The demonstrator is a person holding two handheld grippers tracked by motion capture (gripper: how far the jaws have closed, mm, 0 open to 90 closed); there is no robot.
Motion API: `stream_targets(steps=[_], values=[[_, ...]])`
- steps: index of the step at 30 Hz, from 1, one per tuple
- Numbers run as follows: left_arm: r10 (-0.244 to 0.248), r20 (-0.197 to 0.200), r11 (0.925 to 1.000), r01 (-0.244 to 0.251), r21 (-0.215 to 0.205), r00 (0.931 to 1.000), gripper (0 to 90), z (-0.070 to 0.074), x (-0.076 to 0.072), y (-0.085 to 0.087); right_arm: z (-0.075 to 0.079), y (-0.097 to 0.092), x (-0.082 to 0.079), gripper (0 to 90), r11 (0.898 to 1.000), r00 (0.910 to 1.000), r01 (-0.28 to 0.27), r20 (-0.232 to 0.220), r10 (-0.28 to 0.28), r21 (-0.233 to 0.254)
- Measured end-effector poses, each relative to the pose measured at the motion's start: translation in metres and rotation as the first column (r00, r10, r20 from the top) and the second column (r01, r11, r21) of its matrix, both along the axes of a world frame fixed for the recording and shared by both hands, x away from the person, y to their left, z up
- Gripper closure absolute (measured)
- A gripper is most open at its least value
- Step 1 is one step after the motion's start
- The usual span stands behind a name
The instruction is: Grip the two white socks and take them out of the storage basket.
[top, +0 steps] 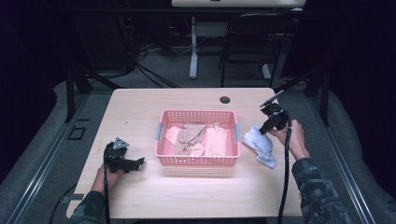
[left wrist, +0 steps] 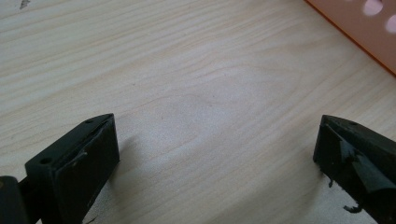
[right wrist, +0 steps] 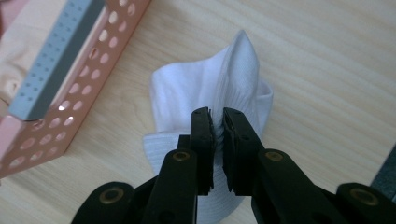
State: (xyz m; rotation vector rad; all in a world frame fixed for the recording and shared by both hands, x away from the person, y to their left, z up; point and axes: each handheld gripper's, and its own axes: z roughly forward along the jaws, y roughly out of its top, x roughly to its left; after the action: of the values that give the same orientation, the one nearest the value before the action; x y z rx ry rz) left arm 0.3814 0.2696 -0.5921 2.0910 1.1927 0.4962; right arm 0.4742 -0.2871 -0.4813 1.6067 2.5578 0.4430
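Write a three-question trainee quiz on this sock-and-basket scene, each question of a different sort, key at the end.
1. True or false: the right gripper has its fingers closed on the white sock.
2. Multiple choice: where does the white sock lie? A) inside the pink basket B) on the table at the basket's right C) under the left gripper
3. Fill in: the left gripper's fingers stand ____ over bare wood, with nothing between them.

Key: 1 true; 2 B; 3 open
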Motion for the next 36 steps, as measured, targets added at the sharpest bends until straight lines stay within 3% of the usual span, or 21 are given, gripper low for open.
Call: stream_targets(steps=[4, 8, 11, 14, 17, 21, 27, 31, 36], values=[[0.0, 0.0, 1.0, 0.0, 0.0, 1.0, 0.1, 0.0, 0.0, 0.0, -0.013, -0.002, 0.003, 81.6, 1.0, 0.9995, 0.004, -0.031, -0.004, 0.008], [0.0, 0.0, 1.0, 0.0, 0.0, 1.0, 0.1, 0.0, 0.0, 0.0, -0.023, -0.002, 0.004, 78.2, 0.999, 0.9989, 0.035, -0.034, -0.034, 0.034], [0.0, 0.0, 1.0, 0.0, 0.0, 1.0, 0.1, 0.0, 0.0, 0.0, -0.02, -0.004, 0.004, 68.1, 0.999, 0.9991, 0.024, -0.037, -0.023, 0.03], [0.0, 0.0, 1.0, 0.0, 0.0, 1.0, 0.1, 0.0, 0.0, 0.0, -0.013, -0.006, -0.001, 51.7, 0.999, 0.9995, 0.028, -0.019, -0.027, 0.036], [0.0, 0.0, 1.0, 0.0, 0.0, 1.0, 0.1, 0.0, 0.0, 0.0, -0.004, -0.01, -0.01, 35.4, 0.998, 0.9994, 0.033, 0.009, -0.034, 0.061], [0.0, 0.0, 1.0, 0.0, 0.0, 1.0, 0.1, 0.0, 0.0, 0.0, 0.01, -0.018, -0.026, 20.7, 0.995, 0.9981, 0.033, 0.048, -0.038, 0.092], [0.0, 0.0, 1.0, 0.0, 0.0, 1.0, 0.1, 0.0, 0.0, 0.0, 0.02, -0.027, -0.053, 13.5, 0.997, 0.9947, 0.009, 0.101, -0.018, 0.082], [0.0, 0.0, 1.0, 0.0, 0.001, 1.0, 0.1, 0.0, 0.0, 0.0, 0.019, -0.034, -0.067, 7.3, 0.998, 0.993, 0.008, 0.117, -0.015, 0.061], [-0.002, 0.0, 1.0, 0.002, 0.0, 1.0, 0.1, 0.0, 0.0, 0.0, 0.014, -0.044, -0.081, 4.2, 0.997, 0.9866, 0.019, 0.16, -0.031, 0.081]])
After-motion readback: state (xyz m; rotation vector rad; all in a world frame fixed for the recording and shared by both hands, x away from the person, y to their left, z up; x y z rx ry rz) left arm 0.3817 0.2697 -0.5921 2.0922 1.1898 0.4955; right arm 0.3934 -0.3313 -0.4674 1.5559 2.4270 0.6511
